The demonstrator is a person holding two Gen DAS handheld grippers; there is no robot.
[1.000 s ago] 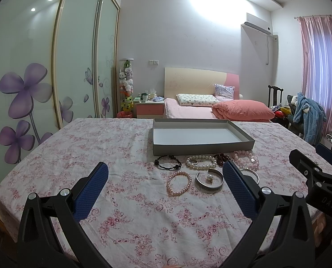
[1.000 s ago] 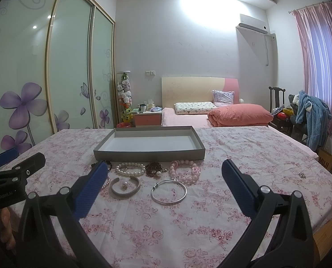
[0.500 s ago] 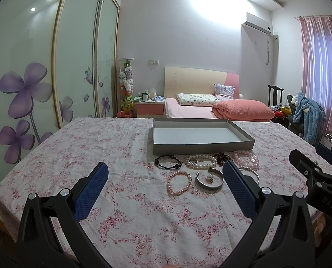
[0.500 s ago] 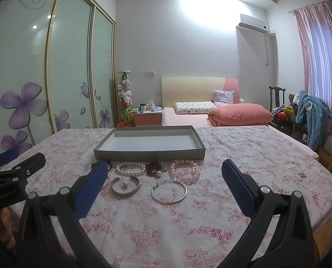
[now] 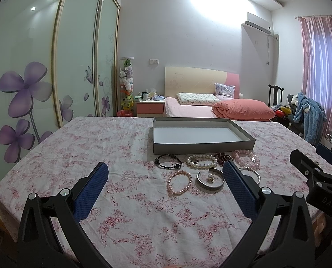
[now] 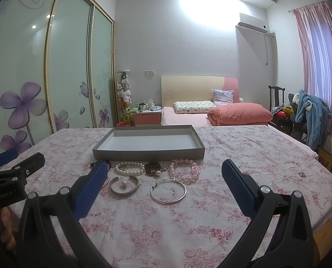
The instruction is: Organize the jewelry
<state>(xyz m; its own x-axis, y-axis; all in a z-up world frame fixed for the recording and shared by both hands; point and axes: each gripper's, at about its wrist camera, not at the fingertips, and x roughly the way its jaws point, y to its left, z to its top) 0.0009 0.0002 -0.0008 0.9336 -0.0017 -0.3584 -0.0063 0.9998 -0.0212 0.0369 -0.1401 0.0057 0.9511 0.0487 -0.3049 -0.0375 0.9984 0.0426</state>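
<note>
Your left gripper (image 5: 166,178) and right gripper (image 6: 164,175) both hover with jaws spread wide — holding nothing. The bracelets — black beaded bracelet (image 5: 168,161), white pearl bracelet (image 6: 129,168), plain silver bangle (image 6: 168,191) — lie on the floral tablecloth (image 5: 88,143) just before the shallow grey cardboard tray (image 6: 148,153).

left wrist: low, faces tray (image 5: 201,144) from left | right wrist: from right; both share jewelry, bed (image 6: 210,116)
</note>
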